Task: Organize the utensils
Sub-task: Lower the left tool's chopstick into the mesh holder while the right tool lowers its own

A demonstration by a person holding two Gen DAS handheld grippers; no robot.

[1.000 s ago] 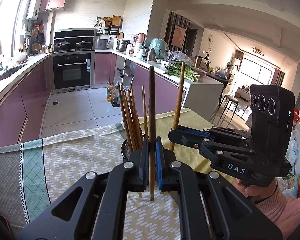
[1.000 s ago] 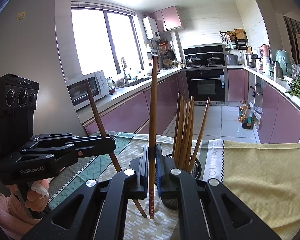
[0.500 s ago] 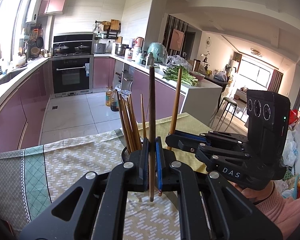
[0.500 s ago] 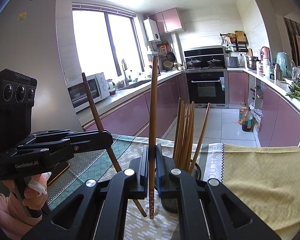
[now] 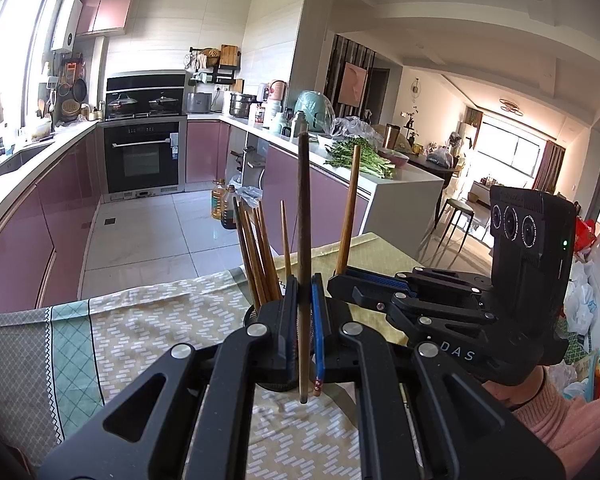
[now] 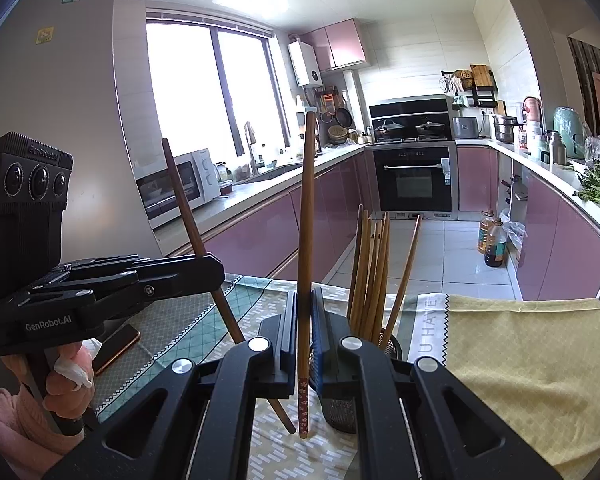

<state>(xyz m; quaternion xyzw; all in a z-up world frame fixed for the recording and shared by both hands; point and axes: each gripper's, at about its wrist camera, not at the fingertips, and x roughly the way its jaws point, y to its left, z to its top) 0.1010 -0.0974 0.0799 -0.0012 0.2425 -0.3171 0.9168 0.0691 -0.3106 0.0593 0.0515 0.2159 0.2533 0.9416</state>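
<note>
My left gripper is clamped on a dark chopstick that stands nearly upright between its pads, tip hanging just above the patterned cloth. My right gripper pinches a lighter brown chopstick, also close to vertical, its flower-patterned end pointing down.

The relation I care about is where the holder sits. It is a dark mesh cup on the cloth, already carrying a bunch of wooden chopsticks that lean outward. In the right wrist view it stands just beside and slightly to the right of my right fingers, partly hidden behind them. In the left wrist view it lies directly beyond my left fingers, with the bunch showing a little left of my stick.

Both sticks have their long axis roughly in line with the cup's opening, so I judge neither needs much turning. The right one looks marginally nearer. I judge each must rise above the rim before dropping in.
</note>
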